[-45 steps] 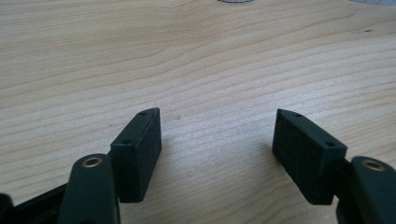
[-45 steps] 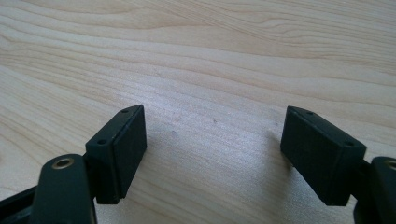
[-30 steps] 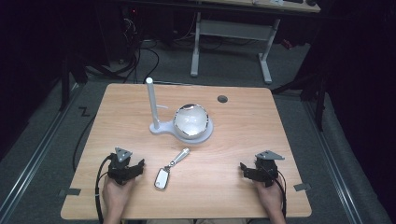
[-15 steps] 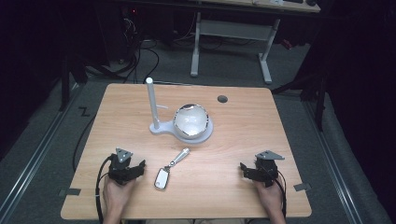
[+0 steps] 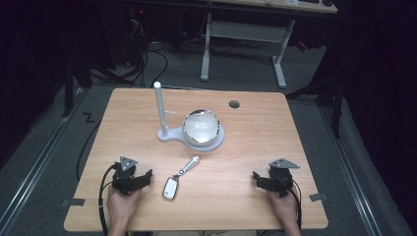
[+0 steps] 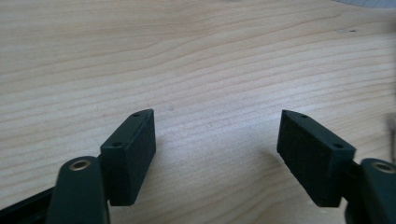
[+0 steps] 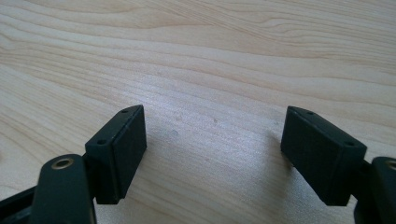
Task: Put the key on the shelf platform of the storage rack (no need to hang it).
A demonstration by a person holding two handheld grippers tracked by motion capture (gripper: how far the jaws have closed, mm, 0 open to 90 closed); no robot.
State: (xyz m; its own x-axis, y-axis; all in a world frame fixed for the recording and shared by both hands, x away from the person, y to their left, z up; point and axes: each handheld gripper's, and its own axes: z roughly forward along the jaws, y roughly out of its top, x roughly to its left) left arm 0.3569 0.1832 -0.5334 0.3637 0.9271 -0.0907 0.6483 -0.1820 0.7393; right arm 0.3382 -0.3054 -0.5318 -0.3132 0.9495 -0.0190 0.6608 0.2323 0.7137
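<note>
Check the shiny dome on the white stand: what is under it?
The dome sits on the round end of the white base, beside the upright post. Whatever lies beneath is covered; its reflective surface hides the inside.

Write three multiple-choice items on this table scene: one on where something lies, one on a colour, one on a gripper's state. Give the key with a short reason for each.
1. Where does the key fob lie?
A. between the two grippers, nearer the left gripper
B. behind the bowl
C. on the floor

2. What colour is the upright post of the stand?
A. red
B. white
C. black

3. How do the right gripper's jaws stand?
A. shut on the fob
B. shut on nothing
C. open, with bare table between them

Key: 1 A, the high view shows it just right of the left gripper. 2 B, the post is plainly white. 3 C, the right gripper view shows wood grain between spread jaws.
</note>
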